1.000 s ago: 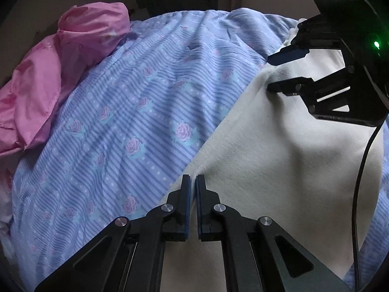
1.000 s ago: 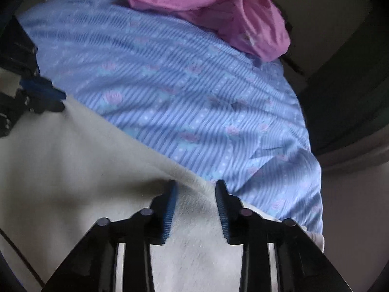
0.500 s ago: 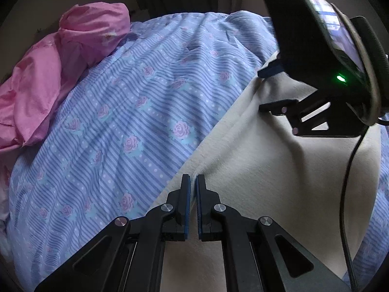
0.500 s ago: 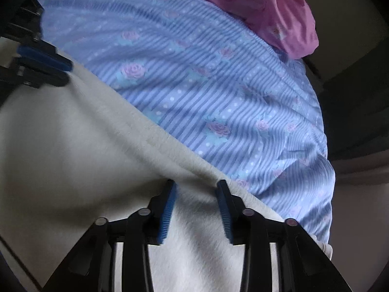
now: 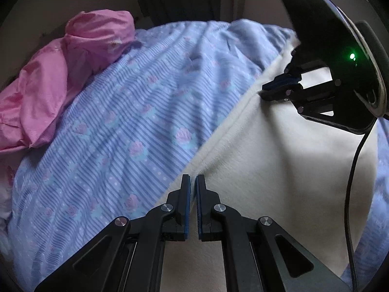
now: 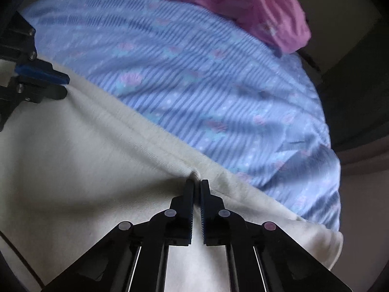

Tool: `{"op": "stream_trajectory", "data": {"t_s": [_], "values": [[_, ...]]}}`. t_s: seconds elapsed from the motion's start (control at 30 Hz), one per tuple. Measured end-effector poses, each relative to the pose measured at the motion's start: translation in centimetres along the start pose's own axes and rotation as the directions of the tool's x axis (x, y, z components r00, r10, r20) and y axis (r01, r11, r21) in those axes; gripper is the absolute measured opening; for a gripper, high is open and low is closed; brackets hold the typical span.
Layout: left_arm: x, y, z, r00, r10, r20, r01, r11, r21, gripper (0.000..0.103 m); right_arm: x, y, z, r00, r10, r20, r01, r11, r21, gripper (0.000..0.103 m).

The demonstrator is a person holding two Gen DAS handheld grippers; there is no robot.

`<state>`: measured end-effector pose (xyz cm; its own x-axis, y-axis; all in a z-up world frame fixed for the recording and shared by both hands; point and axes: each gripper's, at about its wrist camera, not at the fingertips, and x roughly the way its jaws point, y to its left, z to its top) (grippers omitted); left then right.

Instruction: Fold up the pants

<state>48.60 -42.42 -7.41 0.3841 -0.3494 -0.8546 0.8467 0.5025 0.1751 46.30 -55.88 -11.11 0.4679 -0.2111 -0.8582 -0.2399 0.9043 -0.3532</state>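
Note:
Cream pants [image 5: 279, 158] lie spread on a bed. In the left wrist view my left gripper [image 5: 193, 178] is shut on their near edge, and a ridge of cloth runs up to its tips. The right gripper [image 5: 272, 91] shows at the upper right of that view, on the same edge farther along. In the right wrist view the pants [image 6: 85, 158] fill the lower left. My right gripper [image 6: 197, 182] is shut there on a small pucker of the hem. The left gripper [image 6: 58, 85] shows at the left edge of that view, pinching the hem.
A blue striped duvet [image 5: 121, 121] with roses covers the bed under the pants. A crumpled pink cloth [image 5: 60, 77] lies at its far side and also shows in the right wrist view [image 6: 267, 12]. A black cable [image 5: 352, 170] hangs from the right gripper's body.
The right gripper's jaws stood apart over the hem and have closed, pinching a pucker of cream cloth. The left gripper has stayed shut at the same spot.

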Motion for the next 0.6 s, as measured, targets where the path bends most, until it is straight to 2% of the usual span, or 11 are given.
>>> {"op": "stream_trajectory", "data": {"t_s": [0.1, 0.17, 0.23, 0.27, 0.33, 0.4, 0.43, 0.5, 0.53, 0.57, 0.6], "values": [[0.1, 1.2, 0.5, 1.0, 0.015, 0.013, -0.014, 0.998, -0.053, 0.007, -1.1, -1.2, 0.7, 0.999, -0.023, 0.038, 0.021, 0.999, 0.044, 0.004], [1.2, 1.2, 0.6, 1.0, 0.021, -0.022, -0.022, 0.998, -0.053, 0.008, -1.0, -1.4, 1.5, 0.998, -0.053, 0.039, 0.05, 0.997, 0.065, 0.004], [2.5, 0.4, 0.4, 0.994, 0.085, -0.066, -0.086, 0.996, -0.011, 0.024, 0.5, -1.1, 2.2, 0.998, -0.057, -0.013, 0.058, 0.996, 0.071, 0.004], [2.7, -0.5, 0.3, 0.984, 0.167, -0.062, -0.165, 0.986, 0.025, 0.031, 1.0, -0.7, 2.3, 0.996, -0.084, -0.023, 0.086, 0.995, 0.059, 0.006], [2.2, -1.2, 0.3, 0.971, 0.24, -0.003, -0.239, 0.969, 0.053, 0.049, 1.3, -0.3, 2.2, 0.991, -0.129, -0.019, 0.13, 0.99, 0.057, 0.019], [0.5, -0.9, 0.8, 0.969, 0.239, 0.058, -0.239, 0.971, -0.009, 0.064, 0.1, -0.7, 1.7, 0.981, -0.191, 0.03, 0.188, 0.979, 0.079, 0.048], [-0.6, -0.4, 1.3, 0.971, 0.221, 0.093, -0.217, 0.975, -0.052, 0.072, -0.5, -1.1, 1.4, 0.979, -0.199, 0.053, 0.193, 0.977, 0.093, 0.051], [-2.9, 0.3, 2.3, 0.952, 0.261, 0.159, -0.241, 0.961, -0.133, 0.083, -3.0, -3.2, 0.9, 0.968, -0.222, 0.115, 0.199, 0.963, 0.182, 0.058], [-4.0, 0.4, 2.6, 0.945, 0.271, 0.184, -0.24, 0.955, -0.172, 0.084, -4.3, -4.5, 0.6, 0.964, -0.228, 0.136, 0.191, 0.951, 0.244, 0.061], [-5.4, 0.5, 2.9, 0.946, 0.259, 0.197, -0.215, 0.952, -0.217, 0.084, -5.8, -6.0, 0.1, 0.96, -0.242, 0.143, 0.188, 0.93, 0.314, 0.068], [-6.1, 0.6, 3.0, 0.948, 0.249, 0.199, -0.199, 0.95, -0.242, 0.085, -6.7, -6.9, -0.2, 0.957, -0.259, 0.133, 0.199, 0.914, 0.354, 0.068]]}}
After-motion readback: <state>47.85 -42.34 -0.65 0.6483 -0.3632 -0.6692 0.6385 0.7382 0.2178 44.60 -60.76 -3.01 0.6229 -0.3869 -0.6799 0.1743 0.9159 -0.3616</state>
